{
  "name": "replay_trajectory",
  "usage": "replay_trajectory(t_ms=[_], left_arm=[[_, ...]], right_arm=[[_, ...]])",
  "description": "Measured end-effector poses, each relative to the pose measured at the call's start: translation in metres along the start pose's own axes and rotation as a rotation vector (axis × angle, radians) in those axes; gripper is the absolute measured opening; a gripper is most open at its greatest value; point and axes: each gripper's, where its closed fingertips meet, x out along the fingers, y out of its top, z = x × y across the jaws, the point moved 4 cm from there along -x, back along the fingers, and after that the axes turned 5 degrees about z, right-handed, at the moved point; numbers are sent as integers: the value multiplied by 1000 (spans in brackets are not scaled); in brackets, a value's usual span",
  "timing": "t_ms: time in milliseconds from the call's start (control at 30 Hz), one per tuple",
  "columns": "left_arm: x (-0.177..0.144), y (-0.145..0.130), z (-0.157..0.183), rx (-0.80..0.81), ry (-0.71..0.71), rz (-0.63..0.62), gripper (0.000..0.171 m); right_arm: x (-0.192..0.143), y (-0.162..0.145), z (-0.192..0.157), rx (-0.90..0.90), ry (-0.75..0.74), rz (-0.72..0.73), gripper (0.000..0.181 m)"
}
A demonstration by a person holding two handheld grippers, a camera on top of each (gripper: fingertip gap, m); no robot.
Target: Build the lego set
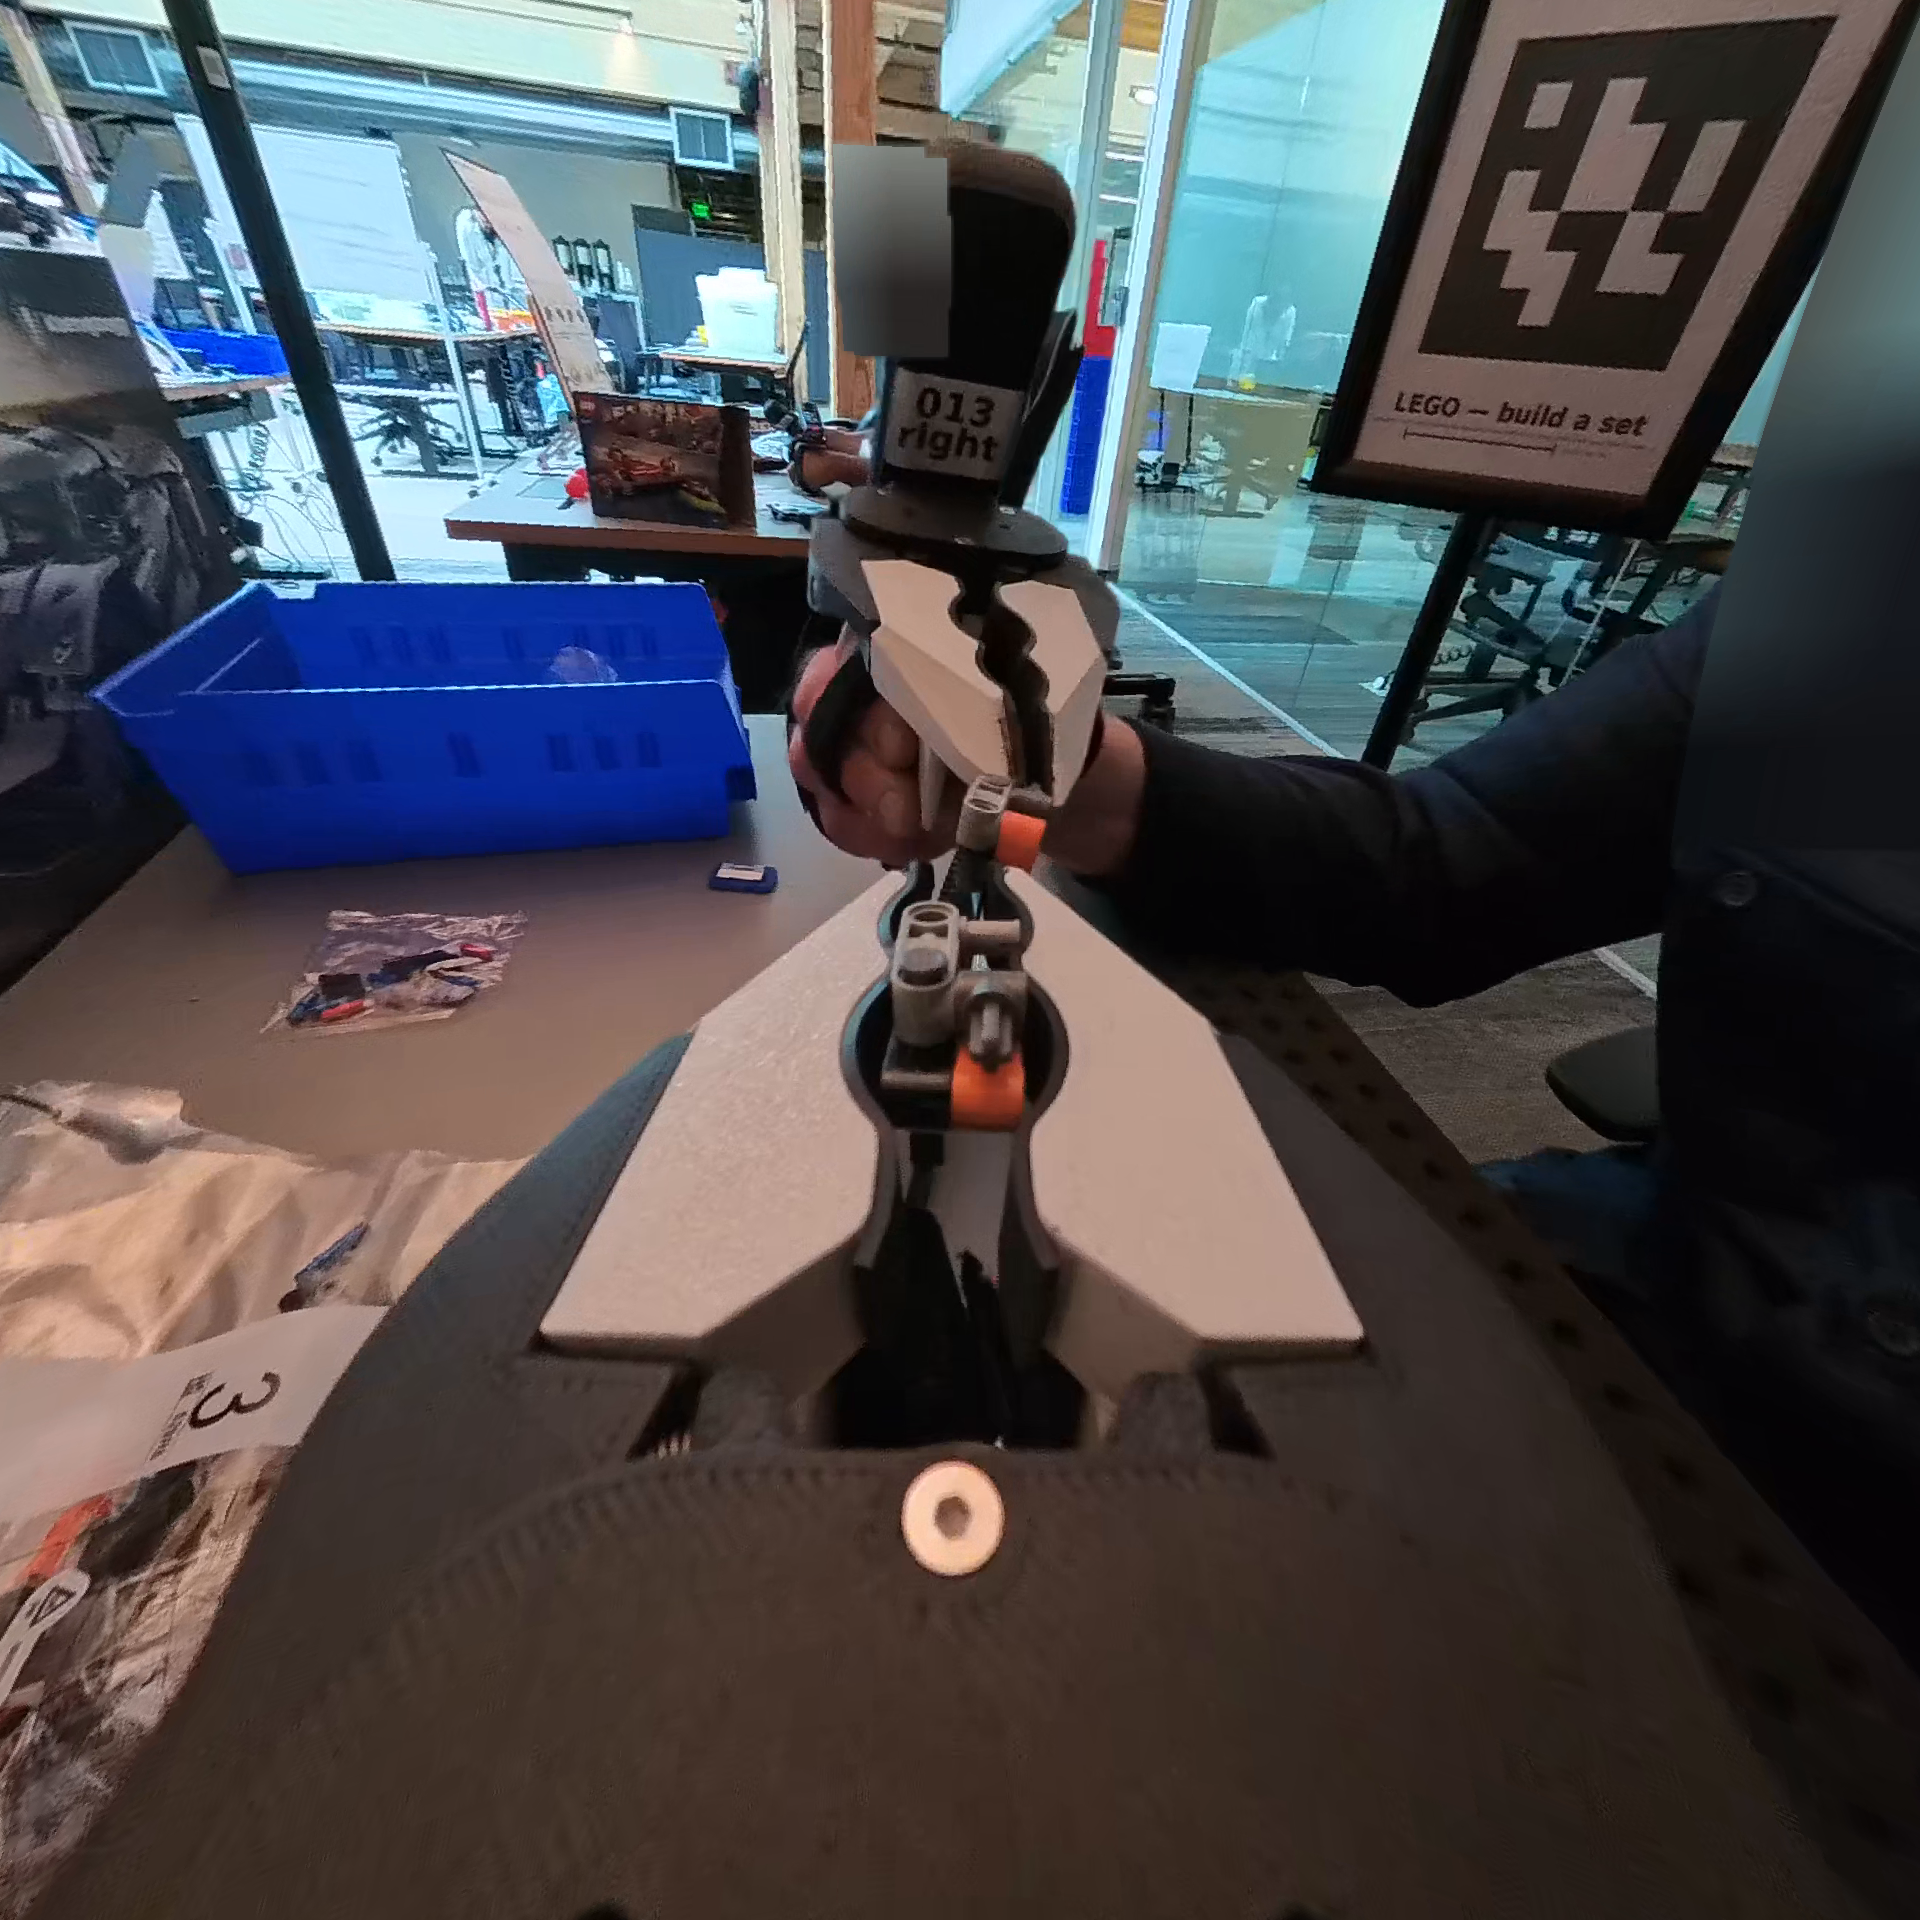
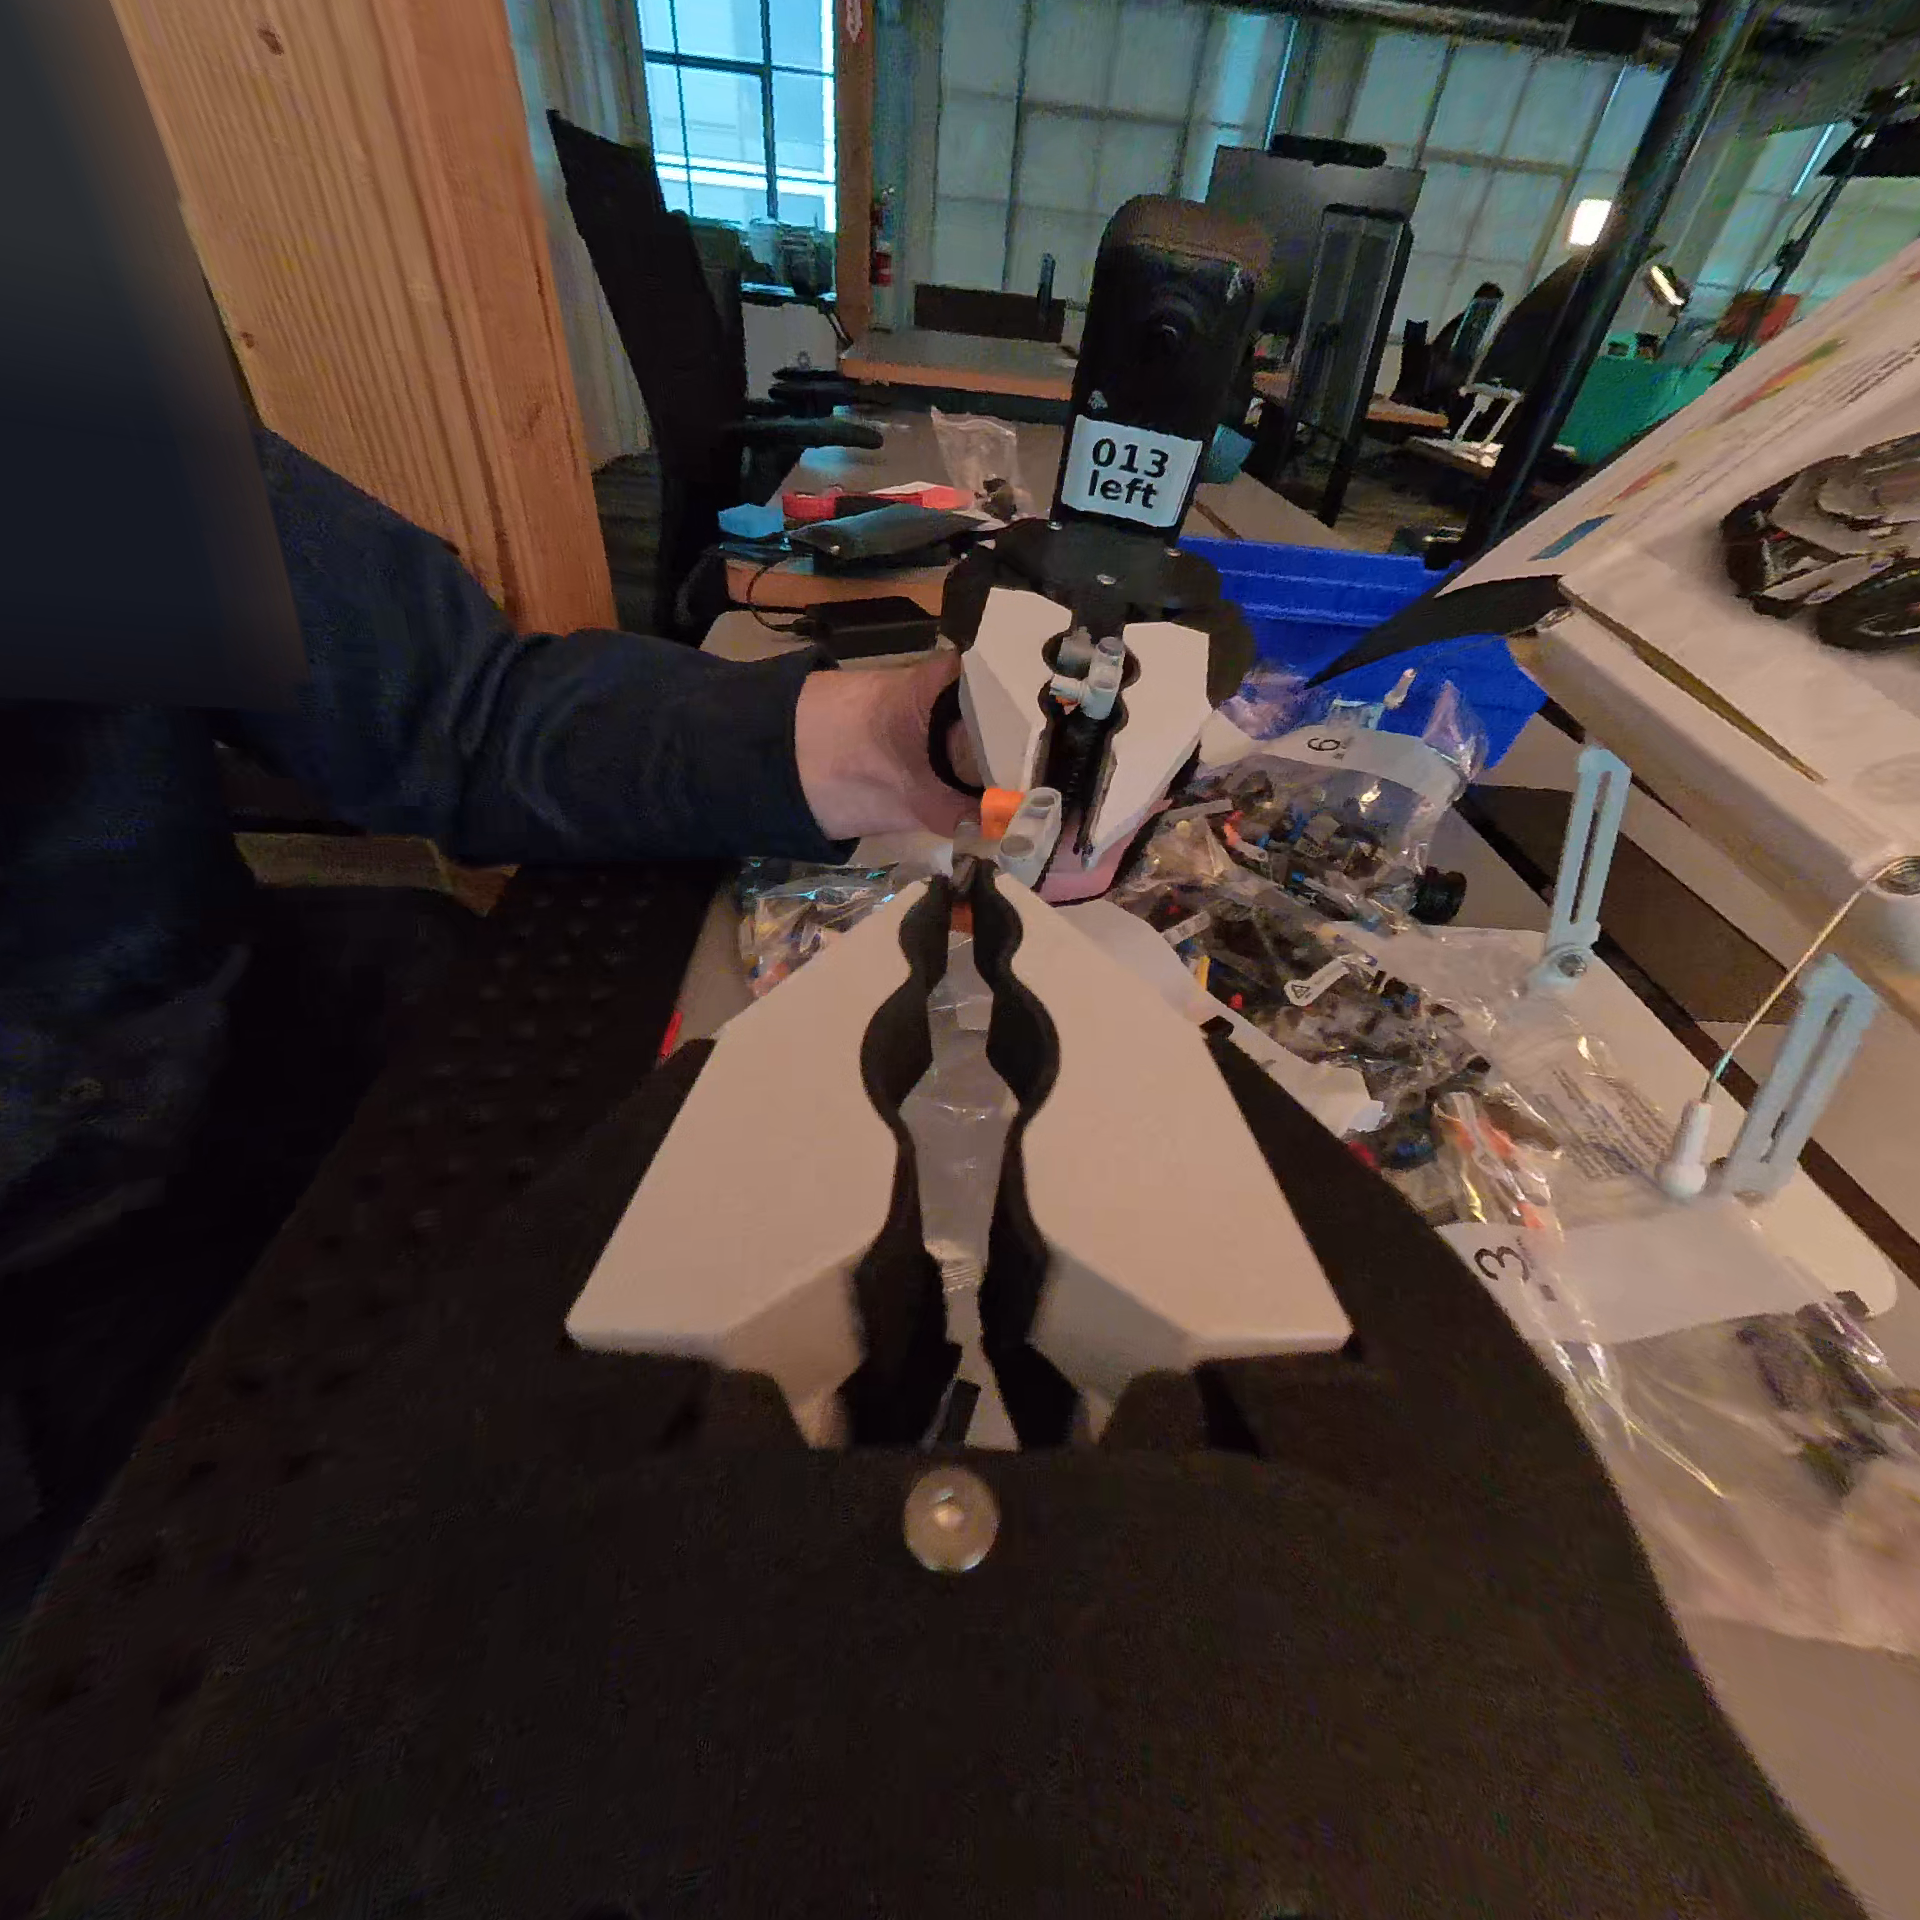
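The two tongs meet tip to tip above the bench (image 1: 582,1049), each held in a hand. The left tongs (image 1: 951,914) are clamped on a small grey lego assembly (image 1: 940,997) with an orange piece at its near end; it sits in the wavy black gap between the white fingers (image 1: 769,1122). Facing them, the right tongs (image 1: 1013,774) are pinched together on a grey connector with an orange end (image 1: 1003,826), held just beyond the left tongs' tips. From the right wrist view, the right tongs (image 2: 961,883) grip something small at their tips, too blurred to make out. On the far left of the bench stands a blue bin (image 1: 436,717), with a small bag of parts (image 1: 400,971) nearer. Numbered clear bags of pieces (image 2: 1309,914) lie heaped on the right, beside a propped instruction booklet (image 2: 1714,540).
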Motion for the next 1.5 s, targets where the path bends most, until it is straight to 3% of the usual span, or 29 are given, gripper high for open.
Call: replay_trajectory(t_ms=[233,400,833,1067,1267,1400,1500], left_arm=[[-8,4,-9,1,83,13,10],[-7,5,-13,18,133,4,10],[-8,4,-24,-58,179,58,11],[-3,3,-22,-54,156,79,10],[-5,-1,-28,-112,156,95,14],[-8,0,-29,-236,81,158,27],[-6,-3,-29,-257,64,153,17]], right_arm=[[3,-1,14,-33,-120,5,9],[2,-4,22,-1,-170,-7,5],[-1,-13,34,-68,-309,-118,26],[2,-11,31,-20,-270,-73,14],[1,-6,29,-257,-408,-164,14],[2,-6,27,-453,-483,-257,14],[8,-8,25,-614,-539,-337,14]])
